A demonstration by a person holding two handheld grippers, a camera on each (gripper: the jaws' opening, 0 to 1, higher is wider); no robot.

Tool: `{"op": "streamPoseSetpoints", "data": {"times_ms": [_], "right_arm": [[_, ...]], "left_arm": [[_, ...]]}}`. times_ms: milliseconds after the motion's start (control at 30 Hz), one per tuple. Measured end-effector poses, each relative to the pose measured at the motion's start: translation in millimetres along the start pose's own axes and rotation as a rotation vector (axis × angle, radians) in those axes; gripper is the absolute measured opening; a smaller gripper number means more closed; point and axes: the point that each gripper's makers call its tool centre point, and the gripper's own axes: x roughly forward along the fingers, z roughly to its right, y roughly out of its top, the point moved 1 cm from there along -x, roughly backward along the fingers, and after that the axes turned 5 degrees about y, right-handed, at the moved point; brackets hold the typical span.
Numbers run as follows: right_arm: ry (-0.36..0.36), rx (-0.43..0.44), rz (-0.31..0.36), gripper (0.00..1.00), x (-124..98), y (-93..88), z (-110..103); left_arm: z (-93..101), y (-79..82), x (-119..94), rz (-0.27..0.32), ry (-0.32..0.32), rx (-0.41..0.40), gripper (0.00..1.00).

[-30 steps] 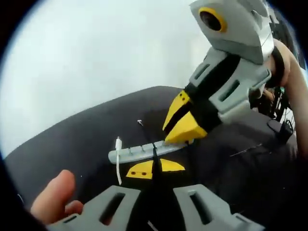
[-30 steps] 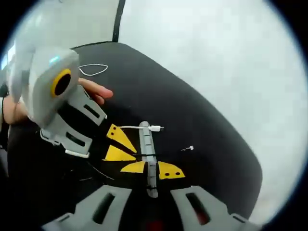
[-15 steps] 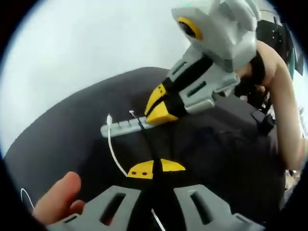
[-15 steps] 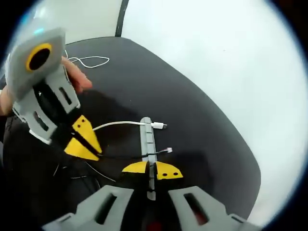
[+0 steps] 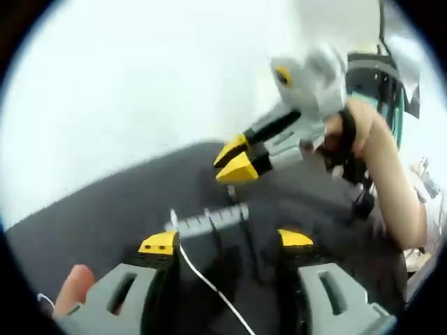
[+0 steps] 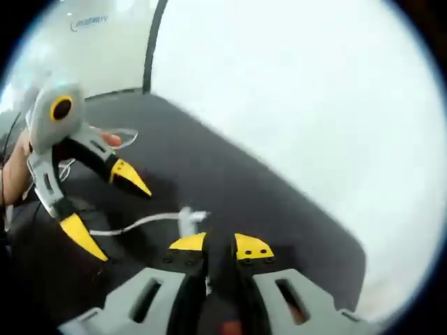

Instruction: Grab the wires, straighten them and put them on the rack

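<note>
While the white cable crosses the black bench to the grey rack near mid-bench, keep the left gripper, jaws wide apart, clear. The right gripper, jaws nearly together, seems raised; whether it grips anything is unclear. Blur hides the rack slots and the black wire.

The rack lies on the table, a wire across it.
</note>
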Motion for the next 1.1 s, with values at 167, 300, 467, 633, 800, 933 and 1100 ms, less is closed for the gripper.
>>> {"op": "streamPoseSetpoints", "data": {"times_ms": [167,300,467,633,800,933,1100], "right_arm": [[-0.066,-0.057,0.233,0.17,-20.0,57.8,12.1],[-0.037,-0.029,0.604,0.21,-54.0,131.6,11.2],[0.039,0.068,0.966,0.29,-101.7,182.3,-3.4],[0.099,0.065,1.108,0.43,-122.8,200.2,-25.3],[0.193,0.131,1.166,0.63,-132.5,207.8,-38.4],[0.200,0.159,1.171,0.93,-145.0,208.0,-49.6],[0.113,0.196,1.178,0.92,-153.0,190.6,-47.4]], "left_arm": [[-31.3,95.7,-52.7,0.473,0.143,-0.004,0.66],[-54.3,161.5,-122.0,0.861,0.213,-0.029,0.77],[-68.5,187.3,-176.2,1.012,0.414,0.095,0.96],[-73.0,187.7,-181.4,0.975,0.498,0.158,0.96],[-93.3,175.8,-179.6,0.948,0.563,0.021,0.96],[-101.4,166.5,-188.3,0.970,0.568,-0.118,0.96],[-101.5,168.4,-188.1,0.916,0.553,-0.145,0.96]]}}
